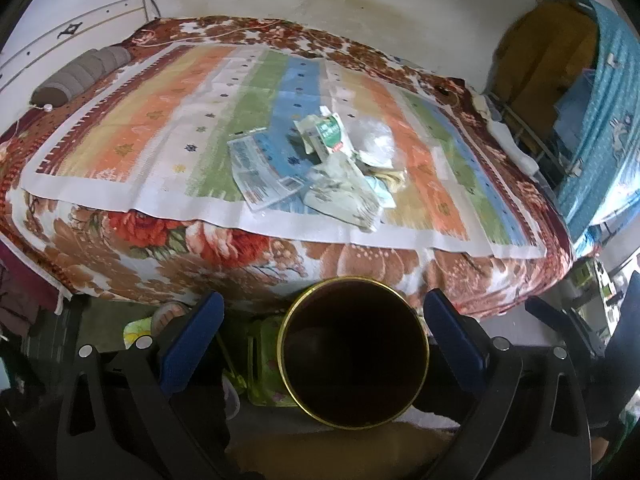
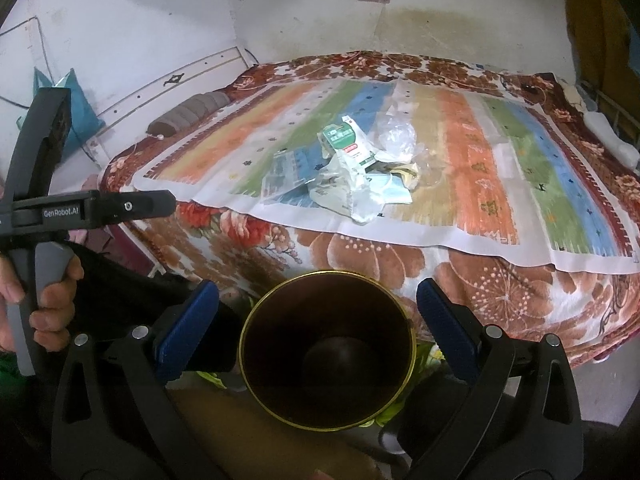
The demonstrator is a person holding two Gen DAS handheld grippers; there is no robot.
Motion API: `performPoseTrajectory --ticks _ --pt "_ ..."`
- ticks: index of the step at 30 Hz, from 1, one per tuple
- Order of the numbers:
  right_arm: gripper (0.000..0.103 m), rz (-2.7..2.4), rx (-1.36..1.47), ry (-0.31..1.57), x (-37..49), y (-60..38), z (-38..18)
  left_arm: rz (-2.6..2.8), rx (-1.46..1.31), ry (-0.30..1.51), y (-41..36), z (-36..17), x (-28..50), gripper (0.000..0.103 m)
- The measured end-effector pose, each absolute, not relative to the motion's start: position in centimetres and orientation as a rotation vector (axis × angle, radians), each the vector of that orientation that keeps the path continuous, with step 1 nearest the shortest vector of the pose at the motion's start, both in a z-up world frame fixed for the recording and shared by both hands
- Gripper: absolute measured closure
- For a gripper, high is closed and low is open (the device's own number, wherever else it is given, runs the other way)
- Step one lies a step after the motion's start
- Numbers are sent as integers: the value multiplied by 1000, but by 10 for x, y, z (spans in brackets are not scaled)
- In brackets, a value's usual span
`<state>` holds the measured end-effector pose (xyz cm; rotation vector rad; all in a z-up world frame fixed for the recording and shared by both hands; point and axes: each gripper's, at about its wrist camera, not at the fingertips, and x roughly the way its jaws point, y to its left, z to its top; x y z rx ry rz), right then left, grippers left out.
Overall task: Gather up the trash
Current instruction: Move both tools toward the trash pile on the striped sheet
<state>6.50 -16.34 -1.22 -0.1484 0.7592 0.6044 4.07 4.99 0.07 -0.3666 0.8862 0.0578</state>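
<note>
Left tongs [image 1: 320, 336] spread wide, blue pads [image 1: 192, 344] holding nothing, and right between them from above sits the round dark bin [image 1: 354, 356] with its gold rim, standing upright on the floor just off the near edge of the bed [image 1: 240, 256]. Right tongs [image 2: 318, 326] spread just as wide, nothing pinched, the same bin [image 2: 328, 364] framed in their gap; its inside is dark, and whether anything lies in it cannot be told. Out at nine o'clock in the right wrist view a hand [image 2: 44, 296] grips the handle of the left tool. Beyond the bin's far rim, at twelve o'clock, the floral blanket drops over the bed's near edge, and on top lies a striped cloth [image 1: 160, 120] whose pale border runs close along that edge. The trash pile [image 1: 320, 168] sits mid-cloth, at twelve o'clock from both tongs: a green-and-white carton [image 2: 348, 142] on top, clear crumpled plastic [image 2: 394, 134] just beside it at three o'clock, flat printed wrappers [image 1: 260, 172] at nine o'clock, pale crumpled paper toward the near border. Open cloth lies all around the pile. A grey bolster [image 1: 80, 74] rests far off at ten o'clock by the wall.
</note>
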Motion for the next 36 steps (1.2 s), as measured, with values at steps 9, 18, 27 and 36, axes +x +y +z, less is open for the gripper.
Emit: performPoseTrajectory --ticks 9,18,27,36 --pt "9 611 -149 767 88 -153 -4 56 -378 902 67 8 67 6" --pt "9 611 -198 781 105 -137 -1 86 -380 927 94 12 108 6" --pt "9 614 -279 788 125 -112 -1 67 -438 962 112 4 141 6" --pt "9 614 -258 852 157 -105 -11 66 -455 1033 130 -16 176 6"
